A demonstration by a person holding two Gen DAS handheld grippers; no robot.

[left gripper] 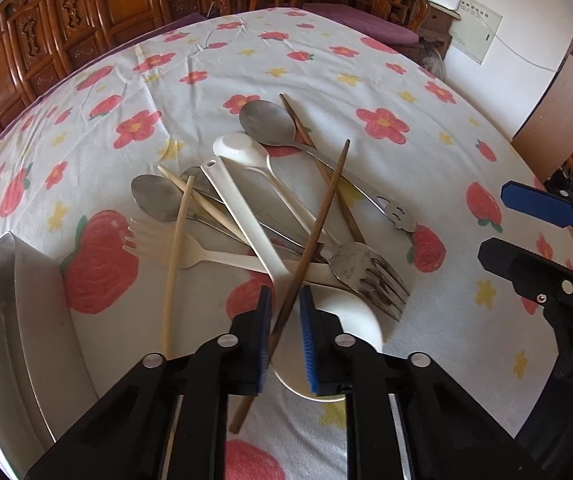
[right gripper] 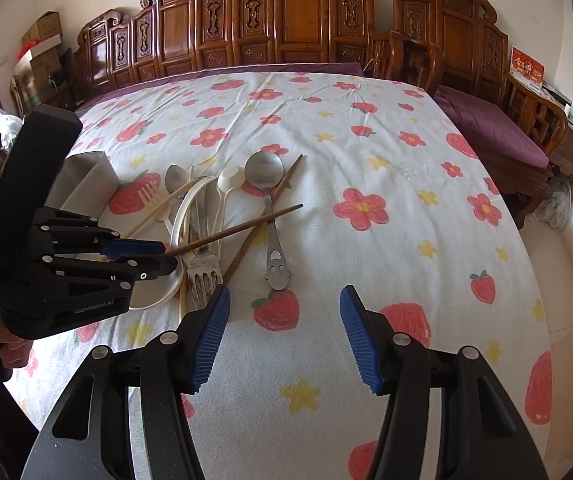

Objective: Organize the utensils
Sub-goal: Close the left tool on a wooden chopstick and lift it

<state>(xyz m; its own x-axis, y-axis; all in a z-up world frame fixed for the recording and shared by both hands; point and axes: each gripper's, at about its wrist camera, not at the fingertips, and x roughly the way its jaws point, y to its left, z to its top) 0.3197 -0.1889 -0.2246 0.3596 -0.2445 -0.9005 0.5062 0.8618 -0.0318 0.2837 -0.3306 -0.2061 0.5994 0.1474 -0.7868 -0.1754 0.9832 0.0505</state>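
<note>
A pile of utensils lies on the flowered tablecloth: metal spoons, a white plastic spoon, a white ladle, a metal fork, a plastic fork, pale chopsticks and dark chopsticks. My left gripper is around one dark chopstick, its pads close on both sides; the right wrist view shows the chopstick sticking out from its fingertips. My right gripper is open and empty above the cloth, right of the pile.
A grey tray sits on the table's left, also in the right wrist view. A smiley-handled metal spoon lies at the pile's right. Carved wooden furniture and a purple-cushioned bench line the far side.
</note>
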